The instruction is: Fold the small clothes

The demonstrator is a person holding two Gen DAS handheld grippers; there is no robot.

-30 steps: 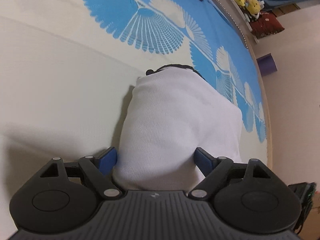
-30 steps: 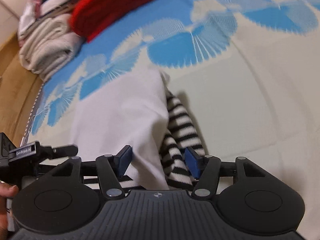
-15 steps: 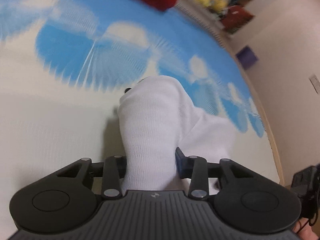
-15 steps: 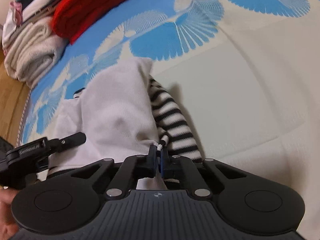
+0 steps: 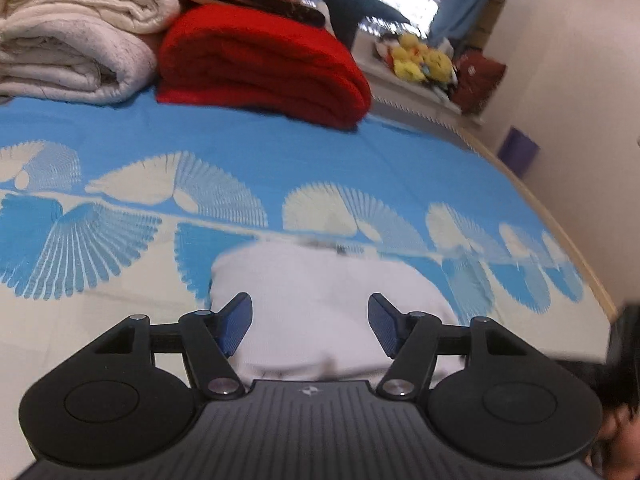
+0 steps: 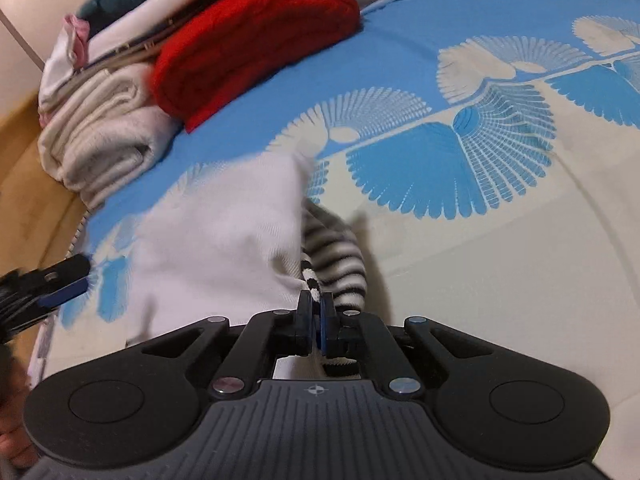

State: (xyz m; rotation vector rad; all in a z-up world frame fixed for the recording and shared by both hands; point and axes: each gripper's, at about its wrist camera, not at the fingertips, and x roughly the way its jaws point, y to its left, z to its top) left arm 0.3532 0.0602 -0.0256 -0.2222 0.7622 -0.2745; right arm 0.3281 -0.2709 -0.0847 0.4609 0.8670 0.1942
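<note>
Spread wide, the jaws of the left gripper (image 5: 310, 326) hold nothing and hang just above the near part of the white garment (image 5: 320, 300), while the jaws of the right gripper (image 6: 315, 312) are pressed together on the garment's black-and-white striped sleeve (image 6: 334, 256) where it meets the white cloth. That garment (image 6: 216, 240) is a small knit top, white on its upper face with a fine ribbed weave, lying mostly flat on the bedspread (image 5: 280, 152); the striped sleeve sticks out from under its right edge and rises in a hump toward the clamped jaws. Motion blur softens its far edge in both views. Seen from the right wrist, its long axis runs from the gripper away and to the left, toward the blue band of the bedspread (image 6: 500, 240), and the sleeve runs roughly alongside it. Cream cloth printed with blue fans lies bare to the right of the sleeve and to the left of the white body. Farther back a folded red blanket (image 5: 260, 64) and a pile of rolled cream blankets (image 5: 76, 36) sit side by side, well apart from the garment. On the right the bed's edge (image 5: 560, 236) curves past a pale wall (image 5: 580, 80).
</note>
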